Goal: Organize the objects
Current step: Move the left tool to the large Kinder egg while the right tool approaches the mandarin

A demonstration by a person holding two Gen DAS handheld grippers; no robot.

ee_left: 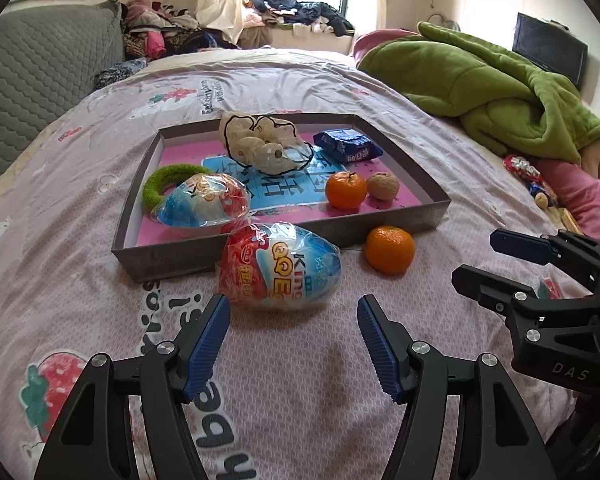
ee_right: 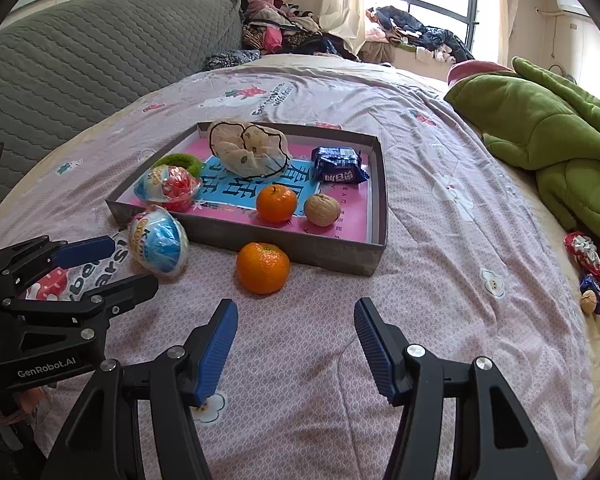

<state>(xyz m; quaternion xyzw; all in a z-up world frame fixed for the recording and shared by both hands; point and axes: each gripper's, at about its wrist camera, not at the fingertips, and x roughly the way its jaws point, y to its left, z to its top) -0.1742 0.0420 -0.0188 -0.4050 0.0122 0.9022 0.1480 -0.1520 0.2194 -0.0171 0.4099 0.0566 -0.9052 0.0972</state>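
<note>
A shallow grey box [ee_left: 284,232] [ee_right: 300,246] with a pink floor lies on the bed. Inside it are a wrapped toy egg [ee_left: 204,204] [ee_right: 166,186], a green ring [ee_left: 160,184], a cloth bag [ee_left: 260,144] [ee_right: 248,146], a blue snack pack [ee_left: 348,144] [ee_right: 338,164], a tangerine [ee_left: 346,190] [ee_right: 276,203] and a walnut [ee_left: 384,186] [ee_right: 322,210]. In front of the box lie a second wrapped egg [ee_left: 280,268] [ee_right: 158,242] and a second tangerine [ee_left: 390,249] [ee_right: 263,267]. My left gripper [ee_left: 294,312] stands open just short of that egg. My right gripper [ee_right: 296,316] stands open just short of the loose tangerine.
A green blanket [ee_left: 492,88] [ee_right: 552,140] is heaped at the right. Small wrapped sweets [ee_right: 588,272] lie near the bed's right edge. A grey quilted headboard [ee_right: 80,60] runs along the left. Clothes are piled by the window [ee_left: 292,12].
</note>
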